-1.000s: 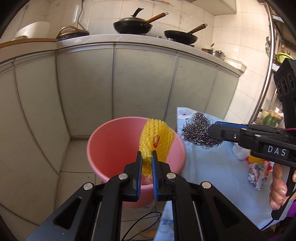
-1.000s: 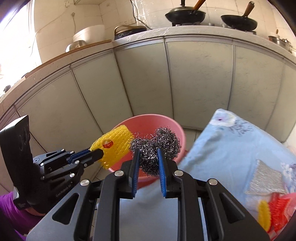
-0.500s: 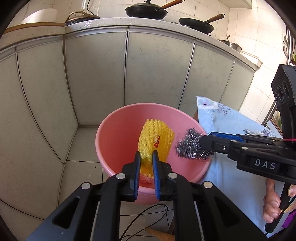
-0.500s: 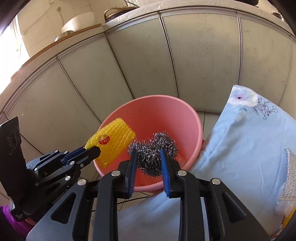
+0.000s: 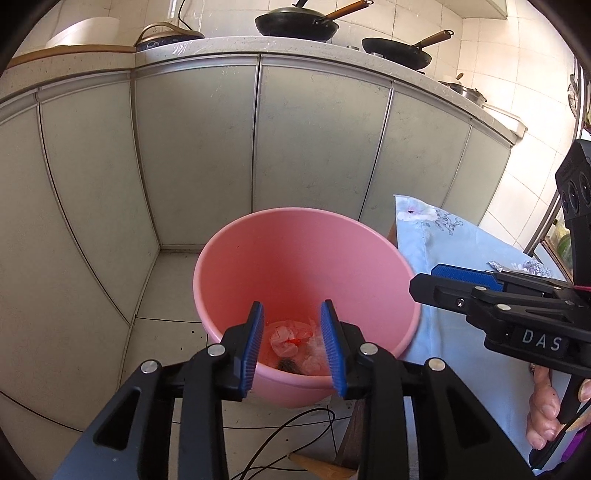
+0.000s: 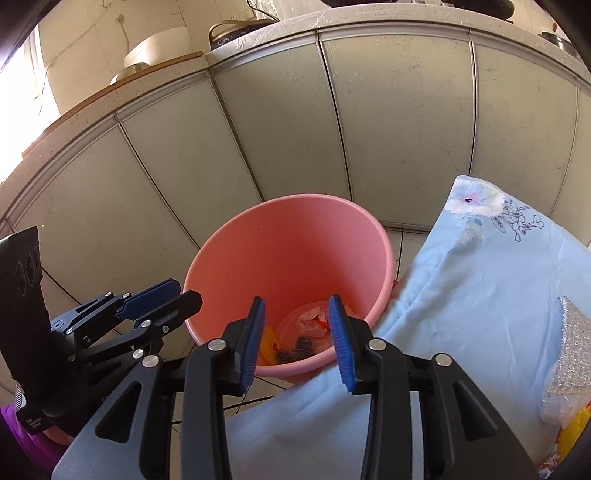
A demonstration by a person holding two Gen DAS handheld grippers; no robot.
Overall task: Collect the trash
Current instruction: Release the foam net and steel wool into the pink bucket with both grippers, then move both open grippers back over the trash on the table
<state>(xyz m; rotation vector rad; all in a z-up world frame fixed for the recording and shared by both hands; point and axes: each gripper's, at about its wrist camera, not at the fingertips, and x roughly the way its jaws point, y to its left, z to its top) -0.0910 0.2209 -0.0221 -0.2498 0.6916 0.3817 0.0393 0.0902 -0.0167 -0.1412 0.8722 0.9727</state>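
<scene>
**Now both claws gape over the pink bucket, trash at its bottom**

Left wrist view: the left claw hangs just above the near rim of the pink bucket, pointing down into it. Its blue pads stand apart, having just been opening, and nothing sits between them. Down at the bucket's bottom, seen through the gap, lie crumpled pale plastic trash with a red spot and a dark steel wool scrubber. To the bucket's right, the right claw reaches in from the side toward the rim, carrying nothing; a hand grips its handle lower down. Beside the bucket on that side is the table, draped in a light blue floral cloth. Behind the bucket stand grey cabinet doors, with two black woks on the worktop above. A black cable trails on the floor in front of the bucket.

Right wrist view: the right claw also hovers over the bucket's near rim, pads apart after just opening, with nothing gripped. At the bucket's bottom lie the steel wool scrubber, the yellow foam net at its left, and the pale plastic trash behind them. Left of the bucket, the left claw points at the rim, empty. Right of the bucket, the blue cloth holds a silvery piece at the picture's edge.
</scene>
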